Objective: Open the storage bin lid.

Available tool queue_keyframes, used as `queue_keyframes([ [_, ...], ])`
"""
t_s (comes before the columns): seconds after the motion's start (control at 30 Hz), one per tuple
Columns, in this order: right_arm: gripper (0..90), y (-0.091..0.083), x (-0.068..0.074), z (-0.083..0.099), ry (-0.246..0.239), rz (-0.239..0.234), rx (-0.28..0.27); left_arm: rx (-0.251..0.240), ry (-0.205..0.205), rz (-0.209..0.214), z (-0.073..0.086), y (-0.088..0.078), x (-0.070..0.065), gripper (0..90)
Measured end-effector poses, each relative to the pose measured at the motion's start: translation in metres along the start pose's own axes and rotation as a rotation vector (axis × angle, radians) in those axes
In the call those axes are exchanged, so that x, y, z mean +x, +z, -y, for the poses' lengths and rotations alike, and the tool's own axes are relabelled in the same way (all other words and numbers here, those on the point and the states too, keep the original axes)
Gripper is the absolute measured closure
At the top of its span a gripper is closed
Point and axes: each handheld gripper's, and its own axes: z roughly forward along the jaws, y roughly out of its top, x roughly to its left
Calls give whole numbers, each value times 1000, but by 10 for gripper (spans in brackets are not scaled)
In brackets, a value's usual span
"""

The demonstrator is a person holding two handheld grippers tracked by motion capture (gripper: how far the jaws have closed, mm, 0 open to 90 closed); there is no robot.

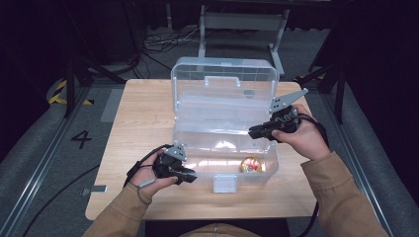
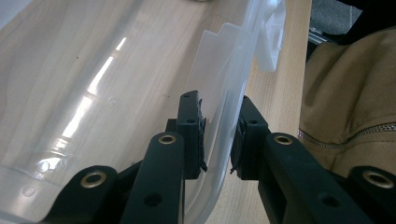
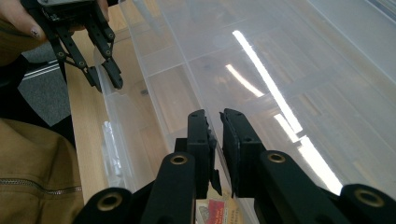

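Note:
A clear plastic toolbox (image 1: 205, 170) stands open on the wooden table (image 1: 141, 123), its lid (image 1: 225, 74) upright at the back. My left gripper (image 1: 190, 175) (image 2: 219, 112) is at the box's front left corner, jaws closed across the clear front wall (image 2: 219, 93). My right gripper (image 1: 252, 132) (image 3: 215, 119) reaches in from the right, its jaws nearly together on the thin rim of the clear inner tray (image 1: 217, 116) (image 3: 187, 70). A round gold and red item (image 1: 250, 164) (image 3: 219, 212) lies on the box floor at the front right. The left gripper (image 3: 105, 77) also appears far off in the right gripper view.
A white latch (image 1: 222, 182) hangs at the box's front middle. A small grey piece (image 1: 99, 189) lies at the table's front left corner. Behind the table are a metal frame (image 1: 242, 22) and floor cables (image 1: 163, 44). A "4" (image 1: 81, 138) marks the floor on the left.

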Motion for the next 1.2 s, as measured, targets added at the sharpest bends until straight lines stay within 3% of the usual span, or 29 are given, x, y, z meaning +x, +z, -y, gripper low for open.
queue_keyframes([
  [1.2, 821, 2, 14, 11, -18, -12, 12, -1, -7, 1, 0, 0, 0, 762],
])
